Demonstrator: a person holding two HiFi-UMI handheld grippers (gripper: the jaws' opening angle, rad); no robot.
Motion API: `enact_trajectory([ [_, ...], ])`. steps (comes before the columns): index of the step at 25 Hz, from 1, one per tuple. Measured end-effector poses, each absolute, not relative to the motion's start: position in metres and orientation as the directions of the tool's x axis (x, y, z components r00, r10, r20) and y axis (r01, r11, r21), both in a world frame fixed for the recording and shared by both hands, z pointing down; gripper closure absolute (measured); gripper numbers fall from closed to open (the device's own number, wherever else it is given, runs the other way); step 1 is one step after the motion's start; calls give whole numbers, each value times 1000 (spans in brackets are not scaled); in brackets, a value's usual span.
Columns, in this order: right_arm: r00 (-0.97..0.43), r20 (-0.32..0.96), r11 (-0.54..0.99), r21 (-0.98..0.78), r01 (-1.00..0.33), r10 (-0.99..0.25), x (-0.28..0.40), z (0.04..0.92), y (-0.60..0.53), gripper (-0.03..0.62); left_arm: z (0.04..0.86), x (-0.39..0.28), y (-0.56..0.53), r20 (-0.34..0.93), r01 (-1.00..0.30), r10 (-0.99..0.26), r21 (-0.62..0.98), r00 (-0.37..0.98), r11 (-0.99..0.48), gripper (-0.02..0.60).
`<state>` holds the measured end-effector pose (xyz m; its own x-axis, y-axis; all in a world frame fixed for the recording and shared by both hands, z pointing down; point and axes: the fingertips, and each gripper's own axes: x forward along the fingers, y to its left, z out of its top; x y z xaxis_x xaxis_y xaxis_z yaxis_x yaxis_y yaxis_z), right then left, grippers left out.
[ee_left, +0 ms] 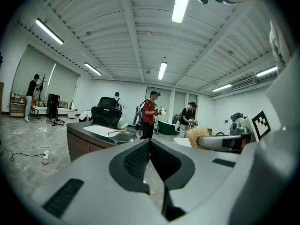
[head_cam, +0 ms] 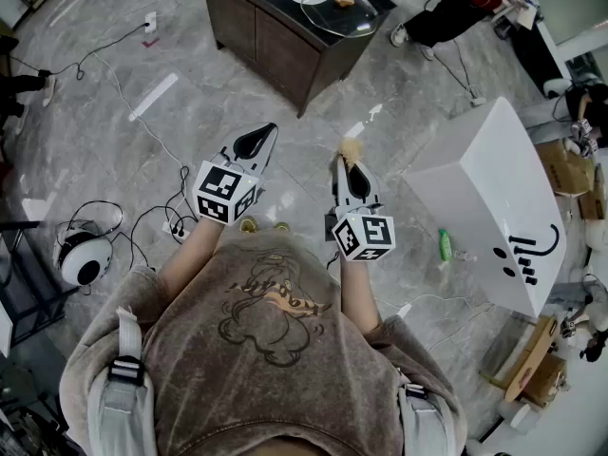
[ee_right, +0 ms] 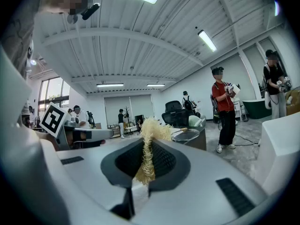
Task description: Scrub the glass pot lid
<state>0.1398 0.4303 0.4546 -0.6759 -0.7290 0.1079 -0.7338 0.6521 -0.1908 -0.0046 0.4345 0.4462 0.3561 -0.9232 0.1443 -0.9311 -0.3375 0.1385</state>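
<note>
The left gripper (head_cam: 270, 132), 11 o'clock, is clenched empty; the right gripper (head_cam: 349, 163), 1 o'clock, grasps a pale fibrous scrubber (head_cam: 352, 146). A white box (head_cam: 480, 207) at 3 o'clock bears unreadable black strokes. Farther, at 12 o'clock, the round glass pot lid (head_cam: 323, 15) lies on a dark cabinet (head_cam: 266, 38).

A clear round glass pot lid (head_cam: 337, 12) is seen resting on a dark cabinet with a white top (head_cam: 275, 41), well ahead of both grippers. The left gripper (head_cam: 265, 136) is held level over the grey marble floor (head_cam: 114, 160), its jaws drawn together to a point. A tuft of straw-coloured fibrous scrubber (head_cam: 351, 146) is clamped at the tip of the right gripper (head_cam: 351, 158). A large white box with black marks (head_cam: 484, 207) is placed to the right, and a small green bottle (head_cam: 444, 245) lies beside it. White headphones (head_cam: 85, 255) are left on the floor.
</note>
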Motion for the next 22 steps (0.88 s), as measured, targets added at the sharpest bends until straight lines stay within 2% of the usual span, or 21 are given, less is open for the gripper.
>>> enact_trajectory([
  [22,-639,101,614,-198,-764,-763,107,460,446,553,450,-36,439,157,-901,-889,136,430,-412,565],
])
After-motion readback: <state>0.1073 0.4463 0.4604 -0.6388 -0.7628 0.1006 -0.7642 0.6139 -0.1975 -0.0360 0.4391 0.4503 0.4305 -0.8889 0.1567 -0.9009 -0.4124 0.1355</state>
